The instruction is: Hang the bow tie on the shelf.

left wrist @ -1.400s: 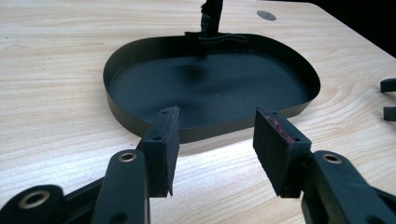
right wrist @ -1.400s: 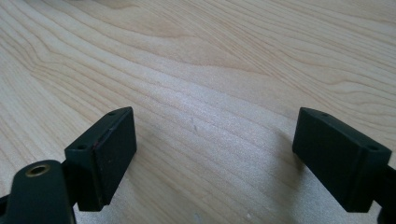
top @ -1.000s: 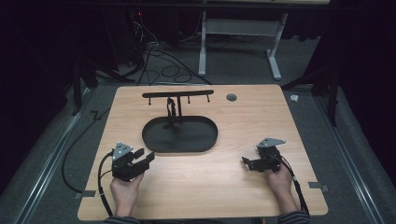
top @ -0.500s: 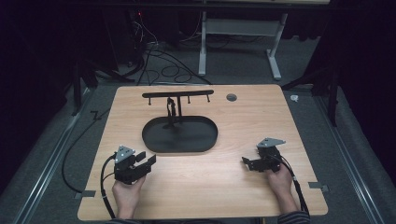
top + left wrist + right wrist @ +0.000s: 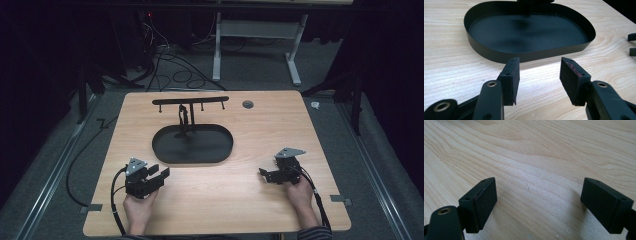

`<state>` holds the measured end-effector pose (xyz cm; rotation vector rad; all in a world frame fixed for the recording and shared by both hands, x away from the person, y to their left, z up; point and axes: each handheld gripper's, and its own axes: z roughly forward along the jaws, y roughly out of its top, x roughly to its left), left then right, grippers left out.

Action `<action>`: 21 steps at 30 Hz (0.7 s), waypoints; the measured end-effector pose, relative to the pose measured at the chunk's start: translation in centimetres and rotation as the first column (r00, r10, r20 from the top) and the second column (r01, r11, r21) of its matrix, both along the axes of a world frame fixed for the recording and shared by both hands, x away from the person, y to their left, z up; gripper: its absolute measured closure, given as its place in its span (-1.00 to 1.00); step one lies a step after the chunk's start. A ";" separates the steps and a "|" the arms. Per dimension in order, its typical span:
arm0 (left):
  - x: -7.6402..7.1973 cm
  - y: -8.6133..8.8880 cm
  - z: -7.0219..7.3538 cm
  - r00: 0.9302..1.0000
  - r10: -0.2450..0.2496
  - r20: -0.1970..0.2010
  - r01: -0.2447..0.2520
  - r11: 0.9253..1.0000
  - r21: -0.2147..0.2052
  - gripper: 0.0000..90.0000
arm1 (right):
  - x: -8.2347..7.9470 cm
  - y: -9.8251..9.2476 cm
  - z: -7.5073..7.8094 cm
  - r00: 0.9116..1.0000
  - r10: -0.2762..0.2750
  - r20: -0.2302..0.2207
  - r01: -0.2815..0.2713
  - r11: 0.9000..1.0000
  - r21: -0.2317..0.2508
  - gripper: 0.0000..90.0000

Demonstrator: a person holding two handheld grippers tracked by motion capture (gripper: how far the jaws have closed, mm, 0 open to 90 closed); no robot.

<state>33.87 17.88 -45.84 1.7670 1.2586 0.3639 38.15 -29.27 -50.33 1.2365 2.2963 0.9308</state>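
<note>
Left gripper (image 5: pixel 161 176): jaws spread, empty, aimed at the black oval metal tray (image 5: pixel 220 155) mid-table, likely lining up a grasp. Right gripper (image 5: pixel 266 174): also spread, resting near the light wooden table (image 5: pixel 260 210) edge.

A light wooden table (image 5: pixel 280 130) stands on grey carpet, with dark cables lying on the floor beyond its far edge. Near the middle of the table sits a black oval metal tray (image 5: pixel 192 145), from whose far side a thin black post rises to a horizontal black bar with small hooks (image 5: pixel 190 100). A small round grey grommet (image 5: pixel 247 104) lies near the far edge, to the right of the bar. The left gripper (image 5: pixel 161 173), black with a grey three-cornered plate, is held just near the tray's near left rim, jaws apart and empty. The right gripper (image 5: pixel 263 174) rests well apart from the tray, pointing left.
</note>
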 end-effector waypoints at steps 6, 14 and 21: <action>0.1 -0.3 -0.4 1.000 -0.004 -0.008 0.004 1.000 0.005 0.13 | 0.0 0.0 0.0 1.000 0.000 0.000 0.000 1.000 0.000 -0.68; 0.3 -0.8 -1.0 1.000 -0.011 -0.017 0.011 1.000 0.020 0.13 | 0.0 0.0 0.0 1.000 0.000 0.000 0.000 1.000 0.000 -0.68; 0.3 -1.1 -1.5 0.999 -0.017 -0.027 0.018 0.999 0.034 0.13 | 0.0 0.0 0.0 1.000 0.000 -0.001 0.000 1.000 -0.001 -0.68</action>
